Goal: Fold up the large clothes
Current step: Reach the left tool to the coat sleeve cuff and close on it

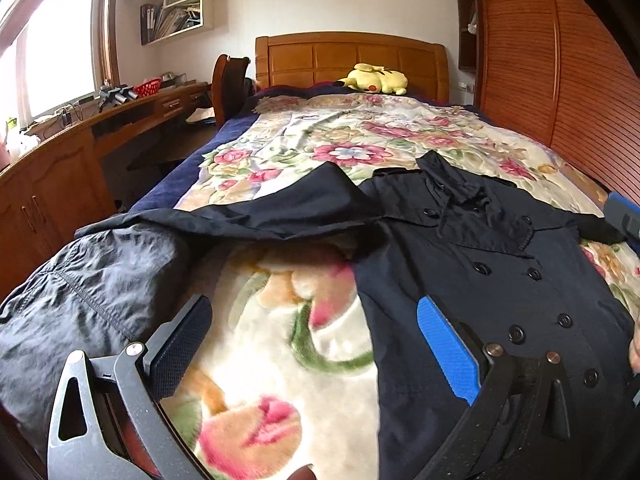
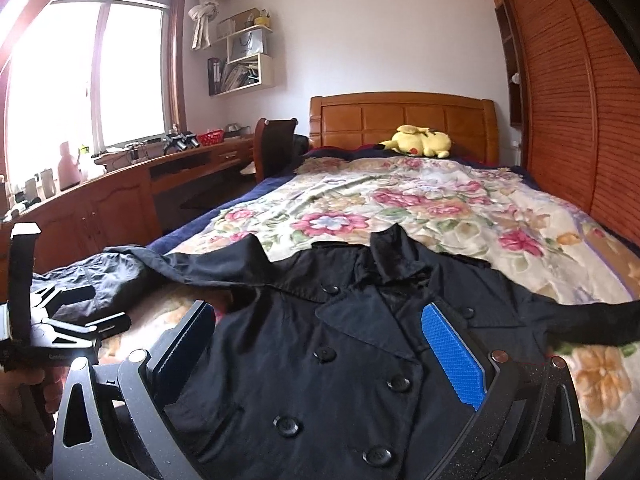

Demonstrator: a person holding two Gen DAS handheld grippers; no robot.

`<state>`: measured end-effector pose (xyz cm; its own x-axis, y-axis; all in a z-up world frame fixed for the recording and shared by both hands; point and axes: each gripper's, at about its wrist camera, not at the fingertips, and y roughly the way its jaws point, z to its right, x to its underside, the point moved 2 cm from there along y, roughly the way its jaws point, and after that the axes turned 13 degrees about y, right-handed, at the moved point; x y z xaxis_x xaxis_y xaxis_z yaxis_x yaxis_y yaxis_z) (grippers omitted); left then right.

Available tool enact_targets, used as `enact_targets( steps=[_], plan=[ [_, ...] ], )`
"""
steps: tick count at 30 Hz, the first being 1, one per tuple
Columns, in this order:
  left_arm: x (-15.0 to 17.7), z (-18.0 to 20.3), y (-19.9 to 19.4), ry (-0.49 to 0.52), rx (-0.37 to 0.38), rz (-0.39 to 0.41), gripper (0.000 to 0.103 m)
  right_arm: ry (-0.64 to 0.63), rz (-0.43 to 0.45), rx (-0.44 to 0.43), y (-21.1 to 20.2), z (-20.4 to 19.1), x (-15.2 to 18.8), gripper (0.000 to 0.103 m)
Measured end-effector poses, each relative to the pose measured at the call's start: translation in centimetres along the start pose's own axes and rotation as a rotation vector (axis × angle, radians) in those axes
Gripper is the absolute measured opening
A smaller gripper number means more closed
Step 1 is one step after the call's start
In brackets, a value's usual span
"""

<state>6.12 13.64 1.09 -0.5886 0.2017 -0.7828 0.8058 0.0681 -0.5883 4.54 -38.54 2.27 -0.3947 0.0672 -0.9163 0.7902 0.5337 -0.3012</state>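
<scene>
I am hovering both wide-open grippers, left gripper (image 1: 314, 354) and right gripper (image 2: 318, 354), over the coat (image 2: 320, 360) near the bed's (image 1: 360, 128) foot edge; its slippery sleeve (image 1: 100, 280) risks sliding off.

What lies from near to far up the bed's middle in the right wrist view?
Right gripper → coat → floral blanket → yellow plush → headboard.

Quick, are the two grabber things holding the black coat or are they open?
Left gripper: open, holding nothing.
Right gripper: open, over the coat, holding nothing.
</scene>
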Motion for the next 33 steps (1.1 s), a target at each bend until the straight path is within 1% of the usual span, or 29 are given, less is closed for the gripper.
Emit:
enact_targets(
  steps=[4,9,11,14,18,25,28,29,31,32,33],
  plan=[
    [-0.8,-0.7,1.2,0.027,-0.020,-0.014,0.103,-0.012,-0.047,-0.012,1.8,0.1,1.1,0.103],
    [-1.0,-1.6,3.3,0.026,-0.015,-0.046,0.103,-0.047,-0.103,-0.011,3.3,0.5,2.1,0.103],
    [-0.9,-2.1,4.6,0.010,-0.008,-0.069,0.103,-0.044,-0.119,-0.018,3.3,0.9,2.5,0.103],
    [-1.1,-3.1,6.3,-0.042,0.007,-0.090,0.101,-0.043,-0.140,-0.034,3.3,1.0,2.4,0.103],
    [-2.1,-4.6,8.5,-0.129,0.038,-0.115,0.098,-0.034,-0.160,-0.038,3.8,1.2,1.4,0.103],
    [-3.7,-6.6,12.3,-0.233,0.043,-0.162,0.093,-0.023,-0.203,-0.053,4.6,1.7,1.2,0.103],
    [-3.7,-7.3,13.8,-0.270,0.044,-0.185,0.088,-0.026,-0.203,-0.056,4.6,1.7,1.1,0.103],
    [-3.7,-7.4,14.3,-0.275,0.037,-0.196,0.085,-0.027,-0.200,-0.056,4.6,1.8,1.0,0.103],
    [-3.4,-7.7,15.2,-0.300,0.013,-0.216,0.076,-0.023,-0.198,-0.059,4.5,1.8,1.0,0.103],
    [-3.3,-7.9,15.5,-0.313,0.007,-0.224,0.067,-0.016,-0.201,-0.068,4.6,1.9,1.1,0.103],
    [-3.2,-8.0,15.9,-0.327,0.009,-0.237,0.063,-0.001,-0.209,-0.081,4.6,2.1,1.1,0.103]
  ],
)
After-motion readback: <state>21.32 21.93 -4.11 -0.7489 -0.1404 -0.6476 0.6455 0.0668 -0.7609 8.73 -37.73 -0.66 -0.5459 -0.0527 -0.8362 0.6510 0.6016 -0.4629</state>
